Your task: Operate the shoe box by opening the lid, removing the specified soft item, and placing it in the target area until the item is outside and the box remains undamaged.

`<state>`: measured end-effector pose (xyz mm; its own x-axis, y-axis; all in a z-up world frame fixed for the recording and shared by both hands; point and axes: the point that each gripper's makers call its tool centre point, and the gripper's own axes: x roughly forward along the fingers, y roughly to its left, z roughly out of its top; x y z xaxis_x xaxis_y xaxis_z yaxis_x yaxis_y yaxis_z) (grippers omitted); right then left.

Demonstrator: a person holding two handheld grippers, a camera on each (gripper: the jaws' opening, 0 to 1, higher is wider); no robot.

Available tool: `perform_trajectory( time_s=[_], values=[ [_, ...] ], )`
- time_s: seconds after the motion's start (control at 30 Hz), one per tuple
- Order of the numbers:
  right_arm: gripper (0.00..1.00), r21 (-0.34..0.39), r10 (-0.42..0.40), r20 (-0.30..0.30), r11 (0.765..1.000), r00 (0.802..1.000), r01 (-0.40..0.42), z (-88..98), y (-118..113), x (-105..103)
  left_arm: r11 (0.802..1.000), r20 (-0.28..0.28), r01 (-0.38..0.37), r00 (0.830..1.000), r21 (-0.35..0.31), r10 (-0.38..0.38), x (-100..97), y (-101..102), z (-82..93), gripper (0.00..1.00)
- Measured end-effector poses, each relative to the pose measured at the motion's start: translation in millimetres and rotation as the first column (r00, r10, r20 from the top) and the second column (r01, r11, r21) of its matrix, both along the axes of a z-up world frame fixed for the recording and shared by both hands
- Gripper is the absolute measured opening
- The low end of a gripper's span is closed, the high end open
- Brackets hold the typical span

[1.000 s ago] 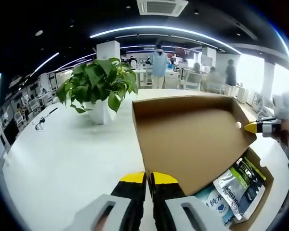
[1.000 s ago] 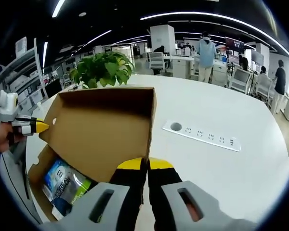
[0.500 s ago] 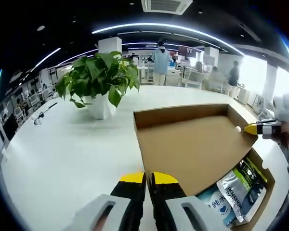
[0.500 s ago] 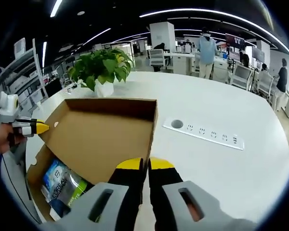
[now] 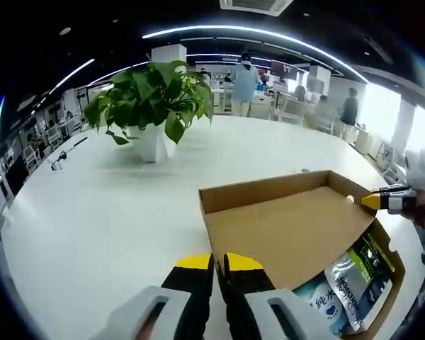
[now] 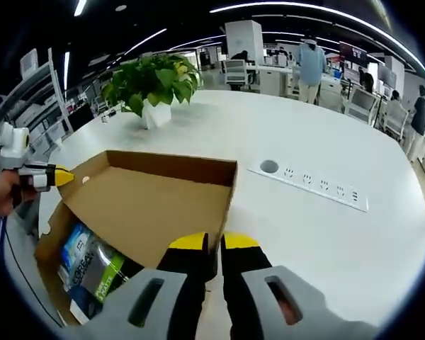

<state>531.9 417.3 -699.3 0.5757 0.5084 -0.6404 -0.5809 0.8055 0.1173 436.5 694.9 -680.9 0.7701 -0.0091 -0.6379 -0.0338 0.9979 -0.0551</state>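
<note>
Both tools are pinched shut on the lid's two front corners: the left tool grips one corner at the bottom of the left gripper view, and the right tool grips the other in the right gripper view. Each also appears in the other's view as a yellow tip at the far corner of the flap.

Beneath everything runs the wide white tabletop, part of an open office with people standing far behind. On it sits the cardboard shoe box, its lid swung up and back, the brown underside now facing the cameras and lying close to level. So the opening step looks nearly finished, judged from how far the flap is tipped.

Near the far edge stands a potted plant in a white pot, well apart from the box. A white power strip is set flush in the tabletop beside the box.

Inside the exposed body lie soft packets, white, blue and green, with printed labels; they rest against the bottom and side wall. Which is the specified item I cannot tell.

Next, I would judge, one tool must let go of the lid while the other steadies it, then reach down for a packet without creasing the cardboard wall.
</note>
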Motion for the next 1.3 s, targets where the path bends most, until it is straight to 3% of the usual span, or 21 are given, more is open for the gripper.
perform_trajectory(
  time_s=[0.53, 0.87, 1.3],
  values=[
    [0.1, -0.043, 0.026, -0.021, 0.999, 0.999, -0.027, -6.5, -4.6, -5.2, 0.999, -0.011, 0.032, 0.999, -0.009, -0.032, -2.3, -4.6, 0.0, 0.08],
    [0.1, -0.049, 0.027, -0.026, 0.998, 0.999, -0.028, -2.3, -11.6, -18.3, 0.999, -0.015, 0.027, 1.0, -0.028, -0.028, -23.0, -7.2, 2.1, 0.08],
    [0.12, -0.007, -0.034, -0.023, 0.999, 0.999, 0.033, 11.9, -41.0, -44.7, 0.997, 0.024, 0.002, 1.0, -0.081, 0.0, -48.7, -10.7, 16.4, 0.11]
  ],
)
